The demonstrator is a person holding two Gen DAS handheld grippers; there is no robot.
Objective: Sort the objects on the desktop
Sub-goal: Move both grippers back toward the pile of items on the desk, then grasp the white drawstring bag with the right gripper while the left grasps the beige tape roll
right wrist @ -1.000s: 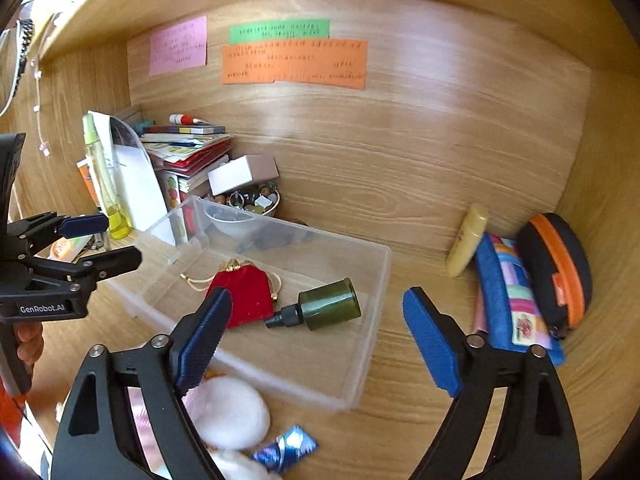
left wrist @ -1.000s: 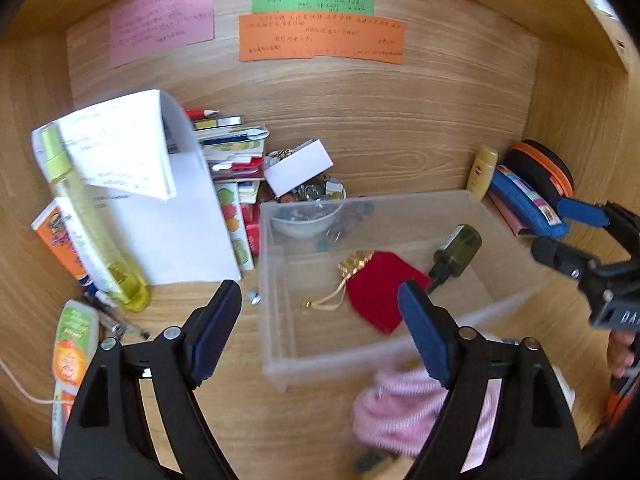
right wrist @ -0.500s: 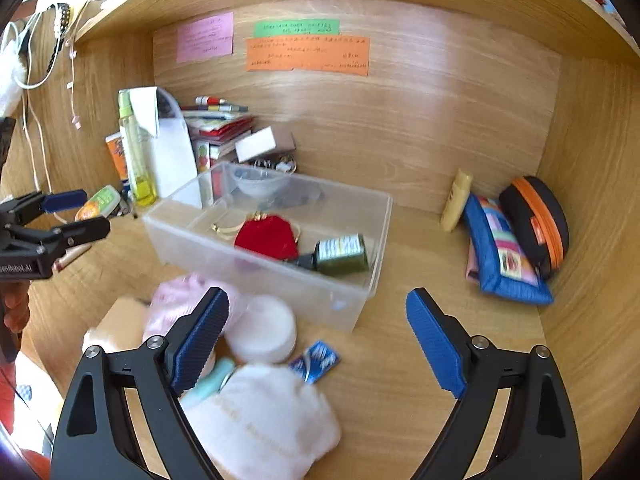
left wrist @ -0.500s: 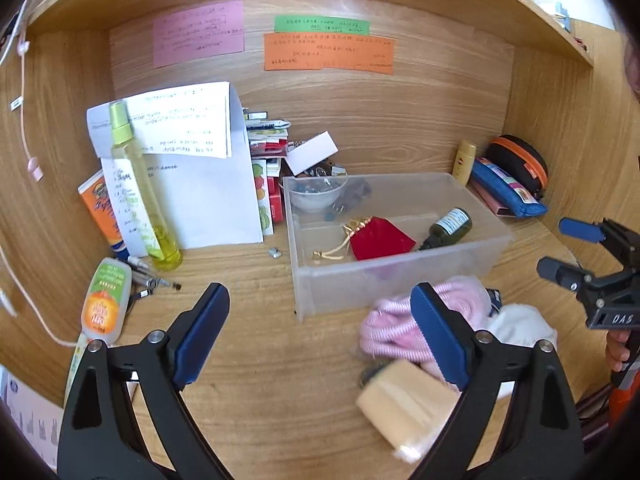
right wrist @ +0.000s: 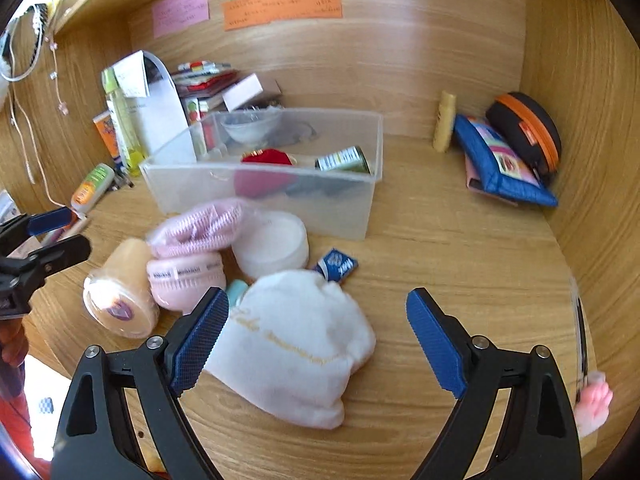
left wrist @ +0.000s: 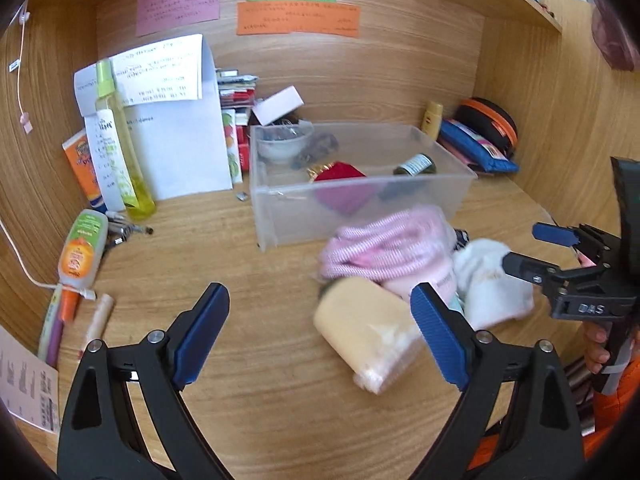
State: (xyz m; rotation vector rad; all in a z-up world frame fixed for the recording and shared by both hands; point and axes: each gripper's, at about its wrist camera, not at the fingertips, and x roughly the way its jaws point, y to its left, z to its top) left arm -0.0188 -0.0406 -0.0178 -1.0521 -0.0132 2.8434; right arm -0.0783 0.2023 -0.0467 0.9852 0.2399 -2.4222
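Clear bin (right wrist: 256, 196) holds red pouch (right wrist: 266, 158), green bottle (right wrist: 344, 160).

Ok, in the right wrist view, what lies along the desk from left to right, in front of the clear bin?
Beige plastic-wrapped roll → pink round padded case → white fabric pouch with gold lettering → blue foil sachet → bare wooden desk.

Left gripper (left wrist: 320, 336) jaws wide apart (nothing between them) above the desk (left wrist: 248, 380), beside a tan roll (left wrist: 360, 328).
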